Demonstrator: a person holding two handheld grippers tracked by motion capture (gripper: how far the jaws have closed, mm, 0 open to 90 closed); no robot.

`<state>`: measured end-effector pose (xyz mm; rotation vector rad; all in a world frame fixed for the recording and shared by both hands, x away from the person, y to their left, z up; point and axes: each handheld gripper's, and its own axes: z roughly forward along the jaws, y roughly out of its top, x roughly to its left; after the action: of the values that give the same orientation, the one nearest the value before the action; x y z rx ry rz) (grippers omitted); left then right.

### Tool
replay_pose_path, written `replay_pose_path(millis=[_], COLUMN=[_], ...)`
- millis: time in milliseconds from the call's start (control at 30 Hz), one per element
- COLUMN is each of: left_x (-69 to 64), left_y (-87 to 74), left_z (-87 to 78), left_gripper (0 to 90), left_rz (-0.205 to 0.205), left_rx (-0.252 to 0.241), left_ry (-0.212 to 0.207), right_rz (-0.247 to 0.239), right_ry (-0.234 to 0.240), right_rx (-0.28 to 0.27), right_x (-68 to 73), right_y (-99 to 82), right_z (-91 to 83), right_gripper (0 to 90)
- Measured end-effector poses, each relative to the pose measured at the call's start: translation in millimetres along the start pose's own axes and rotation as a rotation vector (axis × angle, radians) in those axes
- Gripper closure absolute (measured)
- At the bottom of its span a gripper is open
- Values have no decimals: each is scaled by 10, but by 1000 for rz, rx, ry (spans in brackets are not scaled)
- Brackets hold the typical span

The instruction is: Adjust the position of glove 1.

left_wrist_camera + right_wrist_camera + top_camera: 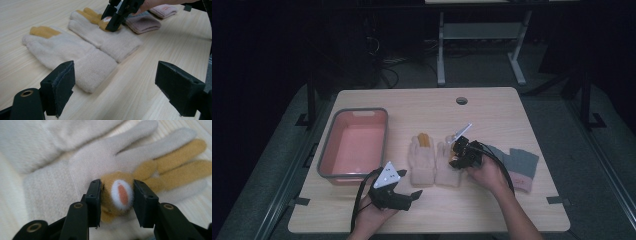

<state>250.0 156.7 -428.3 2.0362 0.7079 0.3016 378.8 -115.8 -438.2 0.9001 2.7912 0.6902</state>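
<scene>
Right gripper [458,152] clamps my target, the tan ear patch [119,193] on the right-hand cream glove [447,162], mid-table. Left gripper view: left gripper [115,87] gapes, holding nothing. Right gripper view: pads pinch only the patch; lifting could let it slip.

Two gloves lay side by side at the middle of a table [512,105], between a basin and a second pair of gloves.

The basin [326,155] sat at the left. Right of it lay the left glove [422,160], then the right glove [446,170] just beside it, cuffs near. The right gripper [455,153] was on the right glove. The far-right gloves [522,165] lay beyond. The left gripper [409,187] was at the near edge.
</scene>
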Motion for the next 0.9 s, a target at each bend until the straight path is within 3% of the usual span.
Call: replay_pose_path(millis=[67,267,467,567,800,900], left_x=[18,28,24,27,39,40], left_y=[-7,0,-1,-12,-4,-8], left_z=[1,-7,5,16,-7,-22], left_gripper=[164,164,164,164,164,164], left_rz=[-26,-33,-22,-41,-39,-44], left_rx=[-2,-6,2,3,-5,-10], left_ry=[-14,-12,-16,-17,-4,26], right_rz=[1,-33,-35,-59,-113,-126], right_ry=[19,9,5,-4,-16,-8], right_rx=[-22,-45,-71,-78,-101,-122], right_x=[28,89,114,151,263,305], right_y=[5,18,-5,31,172,241], right_z=[-49,-183,-311,-381,-534,-568], right_gripper=[613,626,628,628,628,628])
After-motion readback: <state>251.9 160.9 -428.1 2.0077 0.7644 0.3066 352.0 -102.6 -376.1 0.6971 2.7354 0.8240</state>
